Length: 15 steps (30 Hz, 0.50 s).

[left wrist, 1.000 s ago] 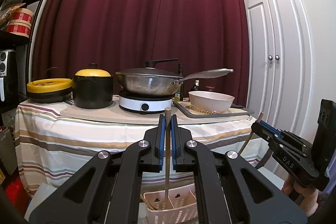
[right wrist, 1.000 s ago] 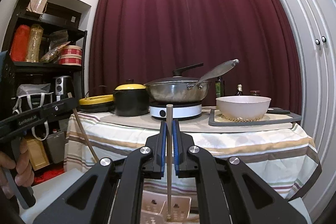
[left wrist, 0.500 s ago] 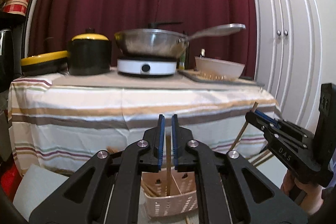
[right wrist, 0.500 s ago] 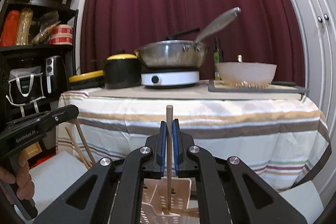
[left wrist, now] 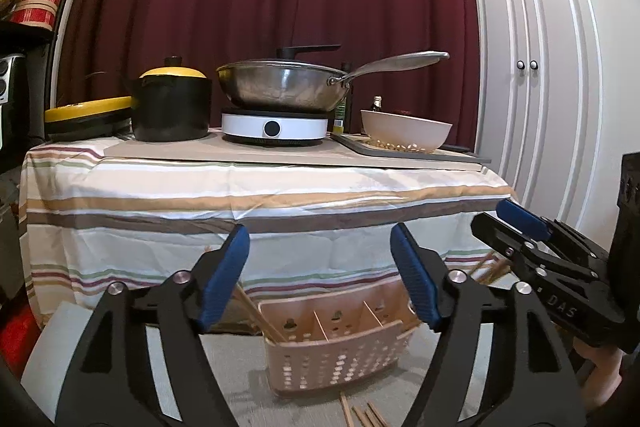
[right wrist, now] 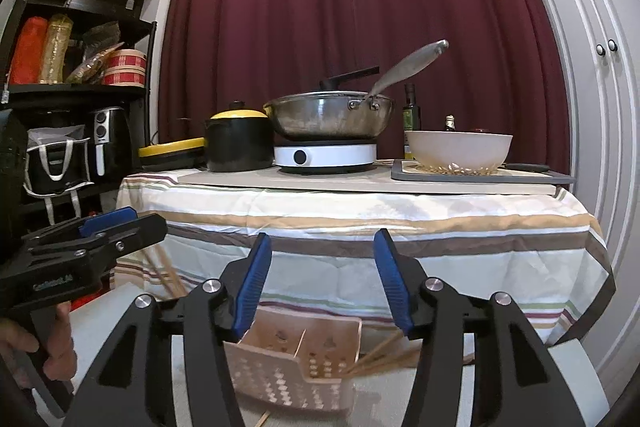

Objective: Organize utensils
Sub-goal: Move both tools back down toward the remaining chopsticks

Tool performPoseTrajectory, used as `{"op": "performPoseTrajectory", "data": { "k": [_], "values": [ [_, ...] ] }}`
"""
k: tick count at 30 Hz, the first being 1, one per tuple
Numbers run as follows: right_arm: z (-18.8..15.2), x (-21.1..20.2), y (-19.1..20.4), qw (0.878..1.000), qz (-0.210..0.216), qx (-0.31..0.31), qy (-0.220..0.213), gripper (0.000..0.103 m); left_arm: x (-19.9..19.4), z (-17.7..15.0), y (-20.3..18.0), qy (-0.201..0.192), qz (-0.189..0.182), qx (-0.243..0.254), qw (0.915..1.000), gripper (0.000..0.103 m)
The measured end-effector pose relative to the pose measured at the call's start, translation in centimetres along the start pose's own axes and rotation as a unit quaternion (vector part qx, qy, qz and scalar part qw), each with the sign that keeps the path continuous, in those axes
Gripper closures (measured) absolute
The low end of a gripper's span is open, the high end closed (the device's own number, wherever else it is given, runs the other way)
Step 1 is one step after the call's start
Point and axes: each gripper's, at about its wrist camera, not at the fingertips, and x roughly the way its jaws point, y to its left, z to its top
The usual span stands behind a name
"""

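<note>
A beige perforated basket (left wrist: pixel 332 351) with dividers stands on the pale surface below both grippers. My left gripper (left wrist: pixel 320 279) hangs above it with its blue-padded jaws opening and nothing between them. Wooden chopsticks (left wrist: pixel 256 315) lean out of the basket's left end, and more chopsticks (left wrist: pixel 360 415) lie loose in front of it. In the right wrist view my right gripper (right wrist: pixel 324 279) is above the basket (right wrist: pixel 304 359), jaws opening, empty. Chopsticks (right wrist: pixel 380 355) stick out of the basket's right end. Each gripper also shows in the other's view: right gripper (left wrist: pixel 490 217), left gripper (right wrist: pixel 148 221).
Behind the basket is a table with a striped cloth (left wrist: pixel 256 211). It carries a wok (left wrist: pixel 280 87) on a white cooker, a black pot with a yellow lid (left wrist: pixel 172 107) and a bowl (left wrist: pixel 404 131) on a tray. Shelving (right wrist: pixel 72 91) stands left, white cupboard doors (left wrist: pixel 532 107) right.
Both grippers have sunk toward the basket and gone from shut to open. The chopstick each one held upright is out of its jaws.
</note>
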Motion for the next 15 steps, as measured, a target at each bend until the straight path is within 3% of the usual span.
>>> {"op": "performPoseTrajectory", "data": {
  "k": [7, 15],
  "values": [
    [-2.7, -4.5, 0.7, 1.000, 0.001, 0.003, 0.020, 0.050, -4.0, -2.8, -1.0, 0.005, 0.011, 0.007, 0.9999, 0.031],
    [-8.9, -8.6, 1.4, 0.997, -0.010, 0.020, 0.070, 0.050, -7.6, -8.6, -2.0, 0.040, 0.034, 0.022, 0.9984, 0.031]
  ]
}}
